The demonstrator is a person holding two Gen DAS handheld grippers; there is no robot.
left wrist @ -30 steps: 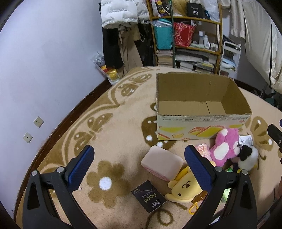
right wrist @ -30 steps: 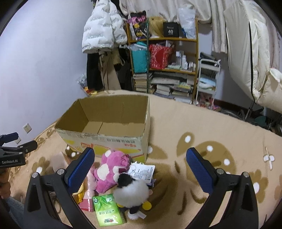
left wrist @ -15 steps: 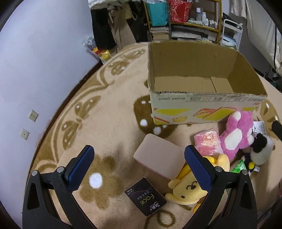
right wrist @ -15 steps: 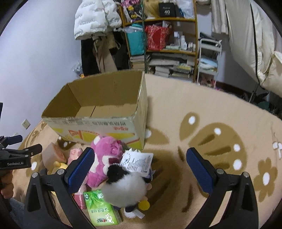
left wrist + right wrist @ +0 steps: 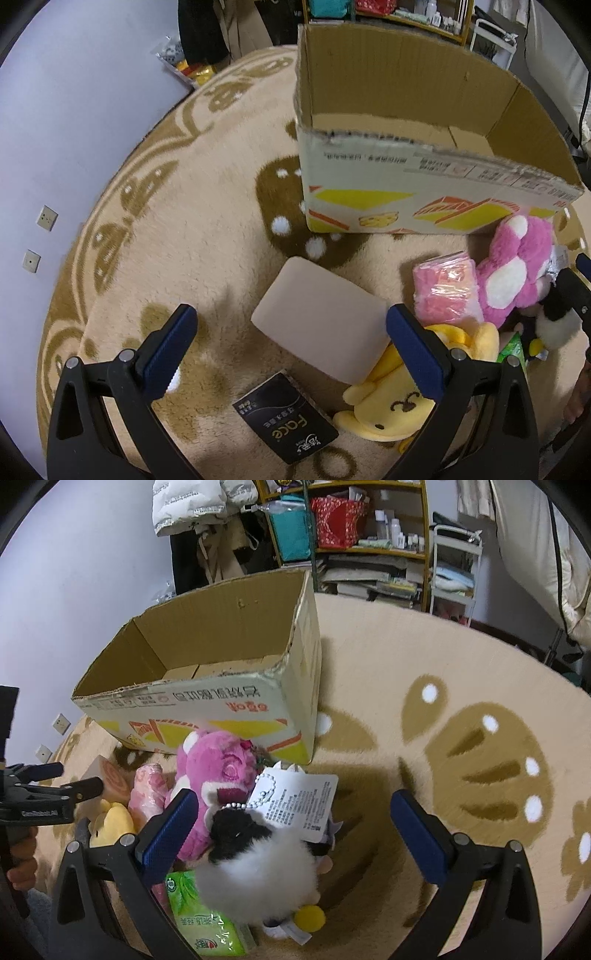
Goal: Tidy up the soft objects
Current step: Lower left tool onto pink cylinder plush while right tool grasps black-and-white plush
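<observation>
2 tools hang wide apart at the jaws over the rug, neither holding anything. The left tool point(image 5: 288, 339) frames the pink foam block point(image 5: 321, 321), with a black "Face" packet point(image 5: 286, 430) just below it and a yellow plush point(image 5: 399, 402) touching the block's lower right corner. The right tool point(image 5: 288, 827) sits over the black-and-white fluffy plush point(image 5: 255, 867), whose paper tag point(image 5: 295, 801) lies on top, beside the pink bear plush point(image 5: 218, 775), a pink wrapped pack point(image 5: 147, 794) and a green tissue pack point(image 5: 199, 919).

Likely trouble, as I judge it:
- Closing on the block may catch the yellow plush and drag it along.
- A pinch on loose fur or the tag alone could slip on lifting.
- Both tools heading for the empty cardboard box point(image 5: 406, 177) at once could collide, and a low carry might snag its ragged front rim.
</observation>
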